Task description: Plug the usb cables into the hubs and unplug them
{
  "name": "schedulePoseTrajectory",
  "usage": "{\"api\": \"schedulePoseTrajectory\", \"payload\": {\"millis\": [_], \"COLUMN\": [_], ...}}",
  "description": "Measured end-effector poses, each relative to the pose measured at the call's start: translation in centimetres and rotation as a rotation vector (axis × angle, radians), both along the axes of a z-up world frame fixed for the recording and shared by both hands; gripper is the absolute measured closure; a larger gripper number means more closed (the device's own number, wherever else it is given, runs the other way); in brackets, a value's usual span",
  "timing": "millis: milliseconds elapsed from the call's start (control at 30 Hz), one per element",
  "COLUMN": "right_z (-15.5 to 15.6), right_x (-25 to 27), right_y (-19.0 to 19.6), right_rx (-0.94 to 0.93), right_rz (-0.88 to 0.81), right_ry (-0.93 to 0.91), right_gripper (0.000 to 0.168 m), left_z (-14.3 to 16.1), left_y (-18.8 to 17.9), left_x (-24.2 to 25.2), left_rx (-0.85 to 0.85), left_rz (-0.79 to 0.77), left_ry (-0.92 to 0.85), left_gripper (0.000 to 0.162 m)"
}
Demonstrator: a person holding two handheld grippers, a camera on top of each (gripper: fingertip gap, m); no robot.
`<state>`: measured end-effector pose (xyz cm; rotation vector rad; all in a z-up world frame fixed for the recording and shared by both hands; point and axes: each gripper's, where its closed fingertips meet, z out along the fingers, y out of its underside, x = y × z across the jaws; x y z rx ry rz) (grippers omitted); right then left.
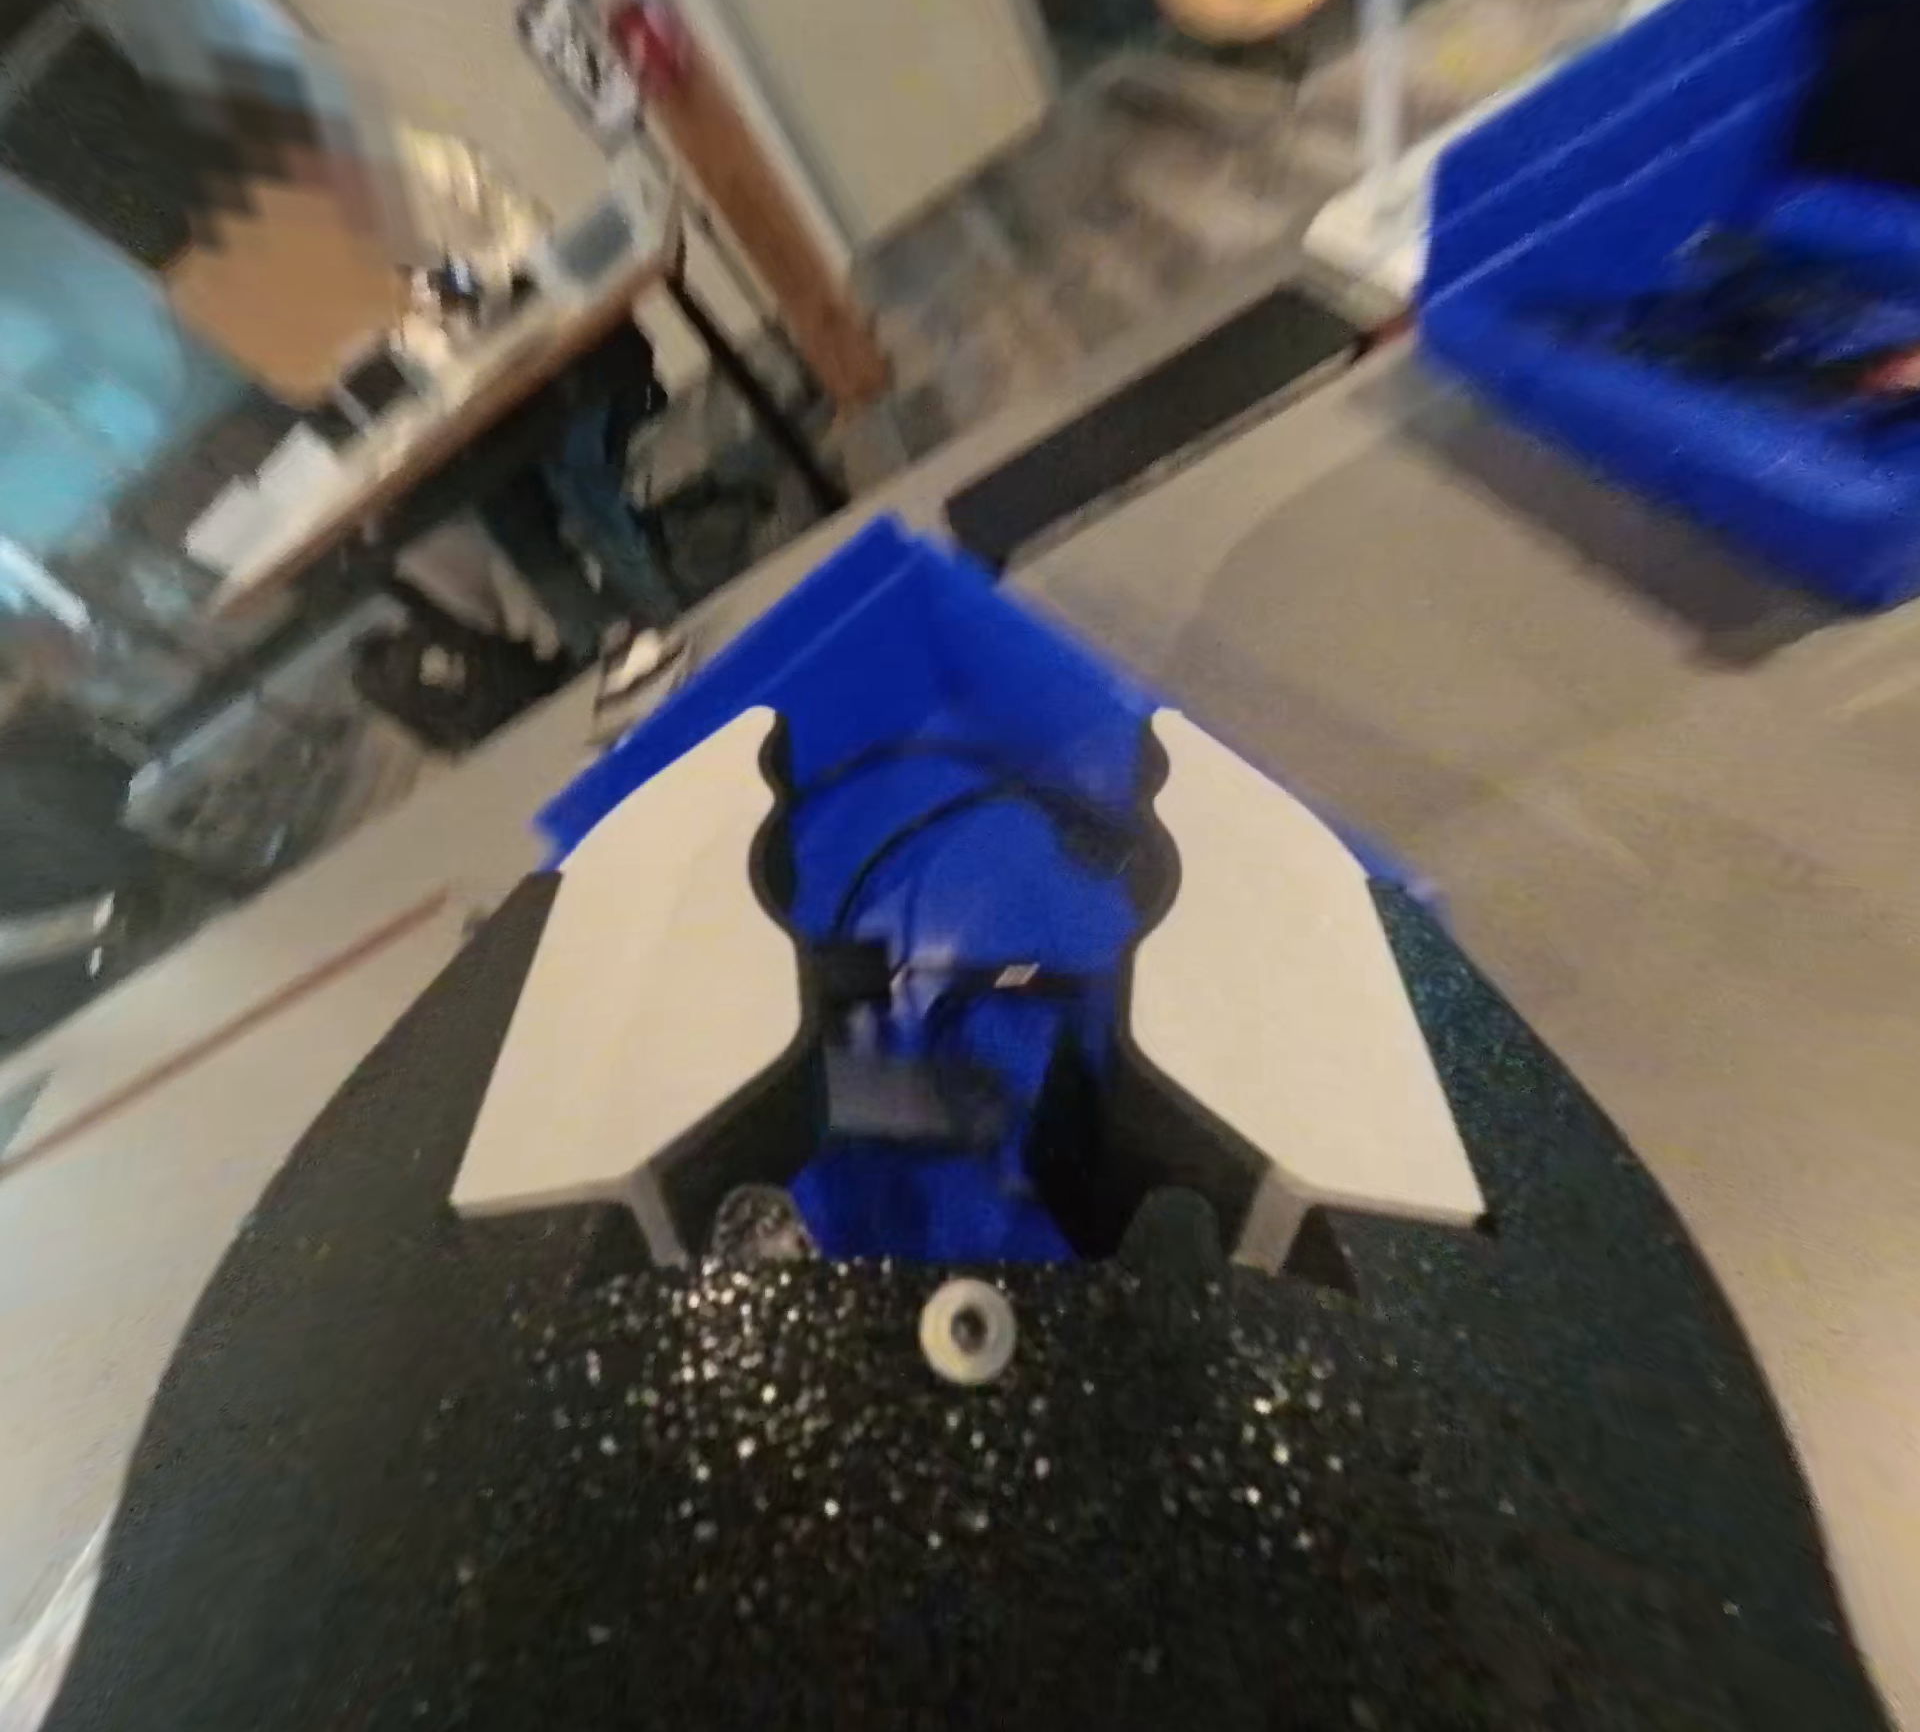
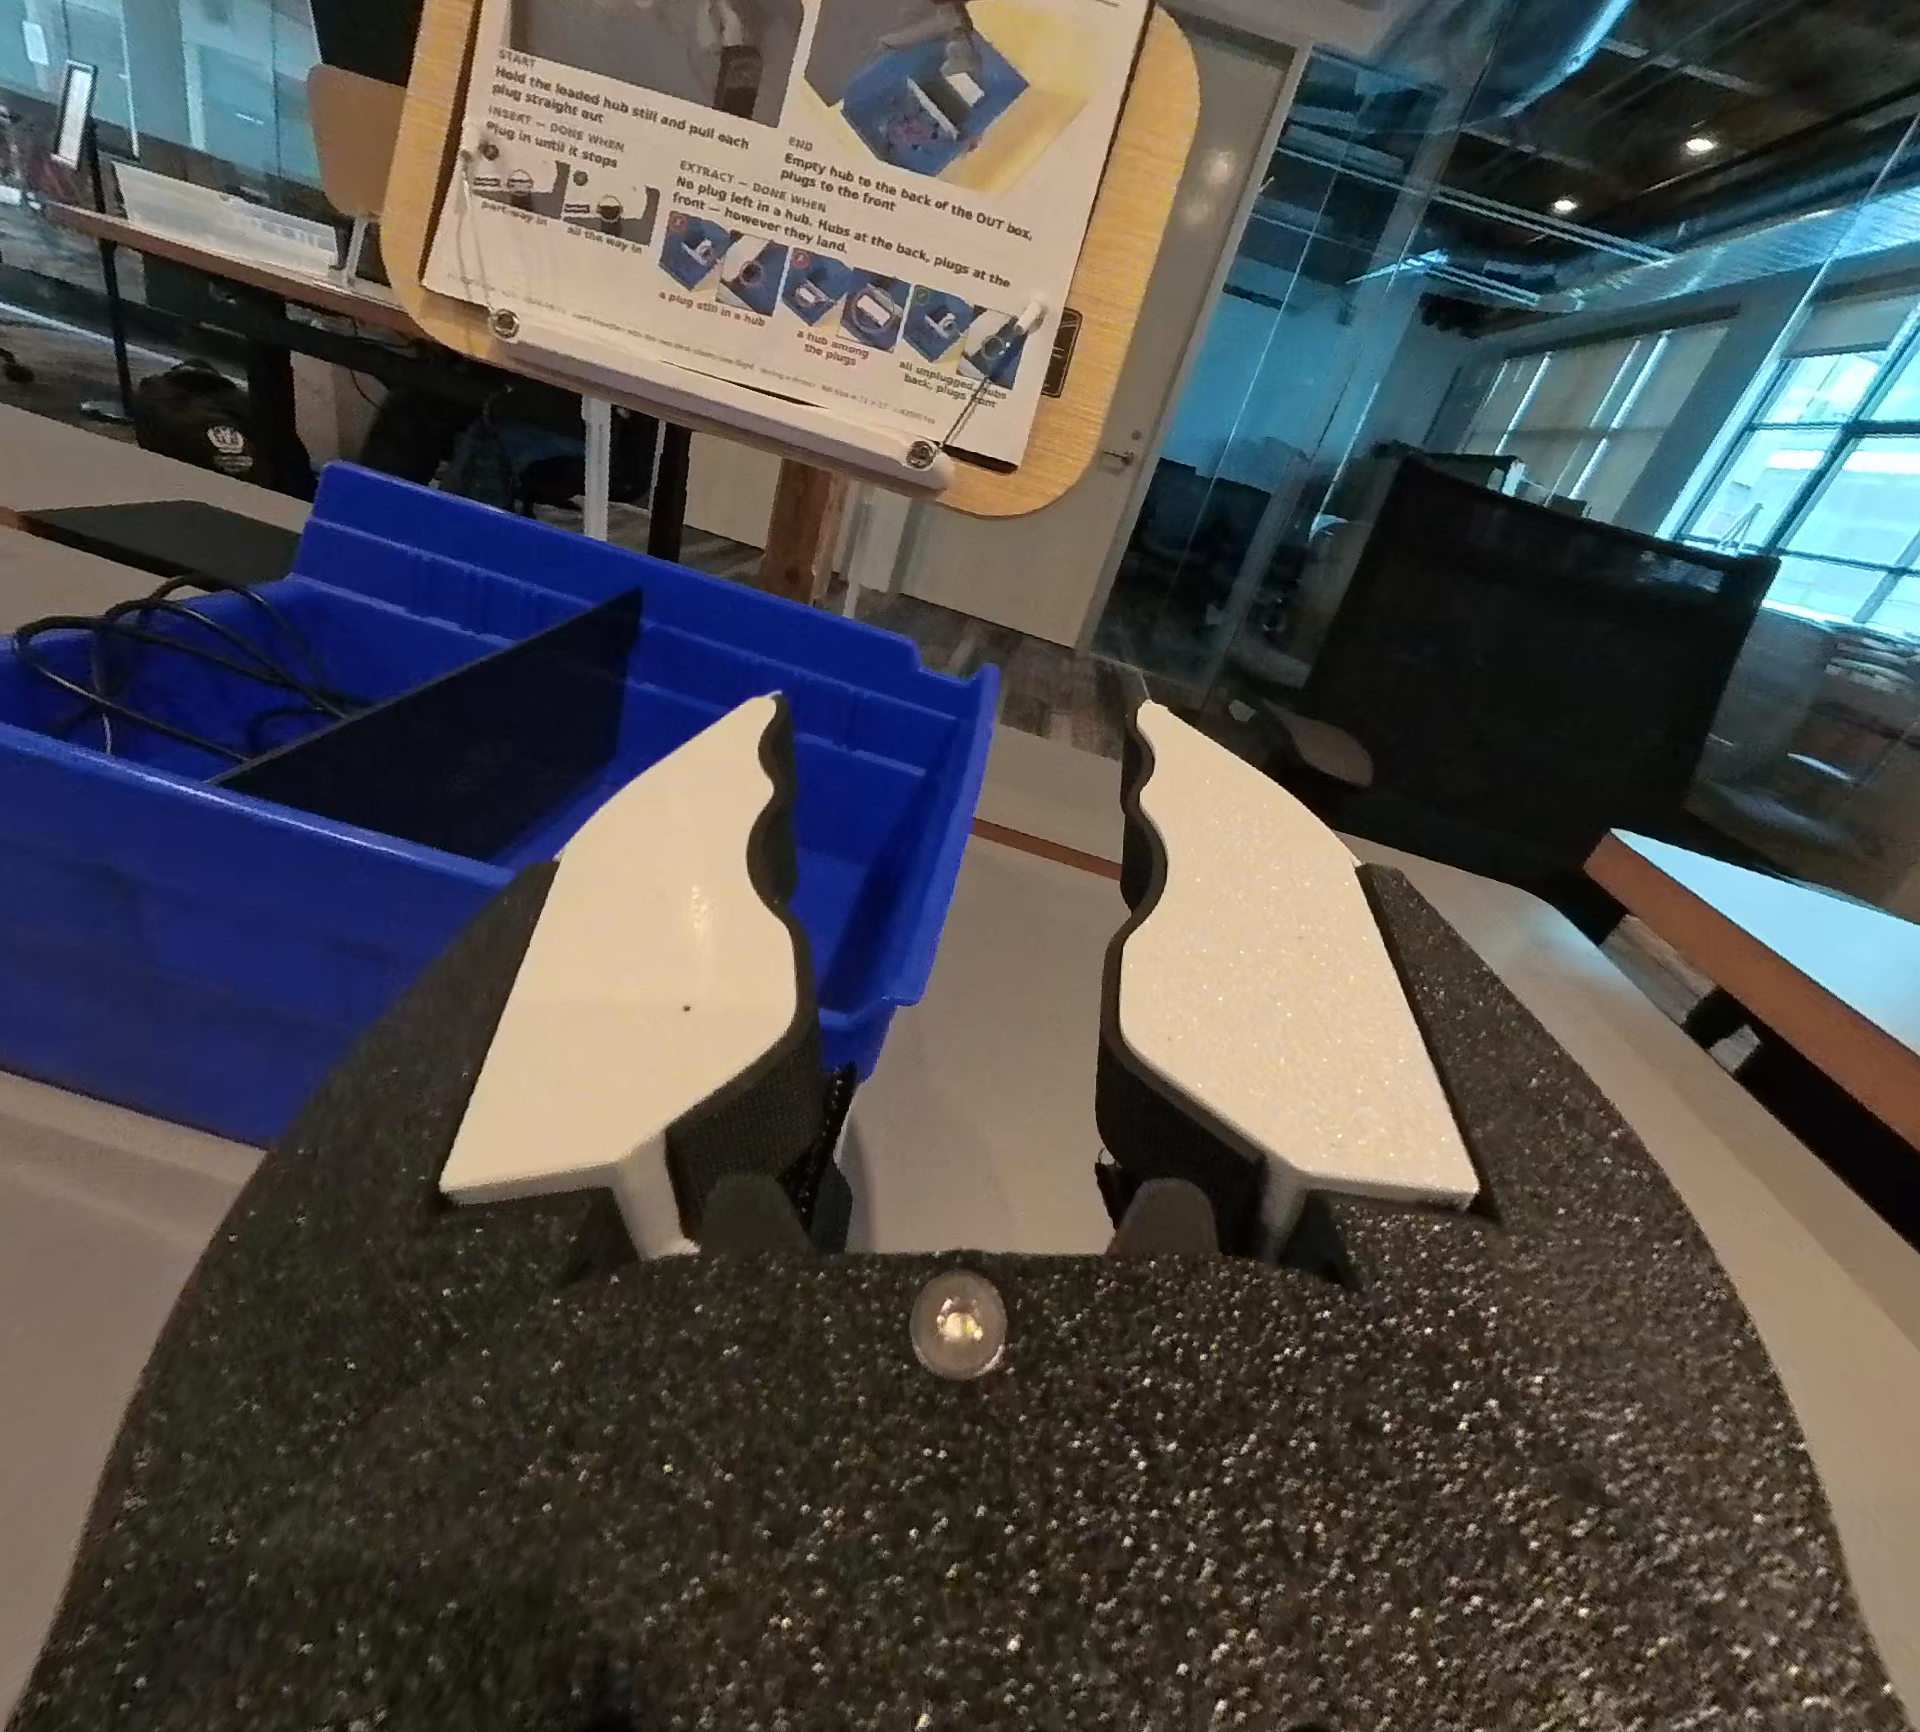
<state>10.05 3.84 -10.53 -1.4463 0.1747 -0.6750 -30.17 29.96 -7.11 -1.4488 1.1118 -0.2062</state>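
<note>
Fingers [image 1: 644,976] of my left gripper [image 1: 961,861] gape empty over a blue bin [image 1: 925,643]; right gripper [image 2: 956,851] likewise. Limp cable [image 1: 894,809]: I'd grip its stiff plug.

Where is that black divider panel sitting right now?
In the right wrist view, the black divider stands inside the blue bin on the left, with black cables coiled behind it.

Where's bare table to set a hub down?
Bare grey table right of the blue bin, ahead of the open right tongs. In the left view, bare table between the two bins. Crowded: black cables behind the bin's divider.
</note>
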Motion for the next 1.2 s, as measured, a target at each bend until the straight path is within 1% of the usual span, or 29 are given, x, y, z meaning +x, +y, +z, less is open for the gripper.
{"api": "schedulePoseTrajectory", "payload": {"millis": [33, 100, 133, 167, 233, 300, 367, 433, 467, 533, 633, 733, 767, 800, 933, 1033, 1067, 1200], "right_z": [0.0, 0.2, 0.3, 0.4, 0.4, 0.3, 0.4, 0.5, 0.4, -0.2, -0.2, -0.7, -1.2, -1.7, -2.3, -3.6, -4.0, -6.1], "right_x": [0.0, -0.2, -0.3, -0.3, -0.2, -0.1, 0.1, 0.4, 0.4, 0.6, 1.0, 1.7, 1.8, 1.9, 3.1, 3.2, 3.4, 3.8], "right_y": [0.0, 0.1, 0.0, -0.1, -0.1, -0.2, -0.4, -0.3, -0.7, -0.3, 0.1, 0.6, 0.9, 1.0, 1.6, 2.8, 3.1, 4.0], "right_rx": [-0.001, 0.004, 0.009, 0.011, 0.009, -0.001, -0.005, -0.006, -0.014, -0.050, -0.140, -0.302, -0.364, -0.421, -0.568, -0.714, -0.768, -0.974], "right_rz": [0.002, 0.011, 0.014, 0.015, 0.013, 0.004, -0.006, -0.013, -0.009, -0.002, -0.017, -0.038, -0.024, -0.015, -0.023, 0.030, 0.024, 0.005], "right_ry": [-0.003, -0.004, -0.003, -0.003, -0.006, -0.013, -0.017, -0.005, 0.020, 0.068, 0.083, 0.123, 0.163, 0.206, 0.342, 0.512, 0.537, 0.569], "right_gripper": [0.108, 0.108, 0.108, 0.108, 0.108, 0.108, 0.109, 0.110, 0.110, 0.109, 0.111, 0.115, 0.118, 0.118, 0.123, 0.116, 0.114, 0.120], "left_z": [0.4, 1.7, 1.8, 1.4, 0.3, -0.6, -1.4, -2.1, -2.6, -3.4, -3.4, -3.6, -3.7, -3.7, -4.2, -4.4, -4.4, -4.6], "left_y": [-1.4, -4.3, -5.8, -6.9, -8.2, -8.8, -8.9, -9.1, -9.2, -9.6, -10.1, -10.4, -10.5, -10.5, -10.2, -10.1, -10.1, -10.4], "left_x": [1.9, 5.0, 6.4, 7.7, 9.8, 10.7, 10.8, 10.5, 10.4, 10.8, 11.2, 11.4, 11.4, 11.4, 11.5, 11.6, 11.6, 11.7], "left_rx": [0.050, 0.148, 0.179, 0.191, 0.185, 0.144, 0.111, 0.122, 0.121, 0.109, 0.133, 0.133, 0.124, 0.117, 0.090, 0.080, 0.080, 0.093], "left_rz": [-0.036, -0.094, -0.141, -0.179, -0.223, -0.265, -0.299, -0.322, -0.335, -0.353, -0.373, -0.383, -0.388, -0.390, -0.390, -0.393, -0.395, -0.405], "left_ry": [-0.060, -0.249, -0.313, -0.338, -0.372, -0.426, -0.426, -0.426, -0.419, -0.387, -0.377, -0.366, -0.368, -0.370, -0.356, -0.350, -0.351, -0.329], "left_gripper": [0.100, 0.097, 0.097, 0.096, 0.094, 0.094, 0.094, 0.096, 0.096, 0.098, 0.098, 0.099, 0.099, 0.099, 0.099, 0.099, 0.099, 0.100]}}
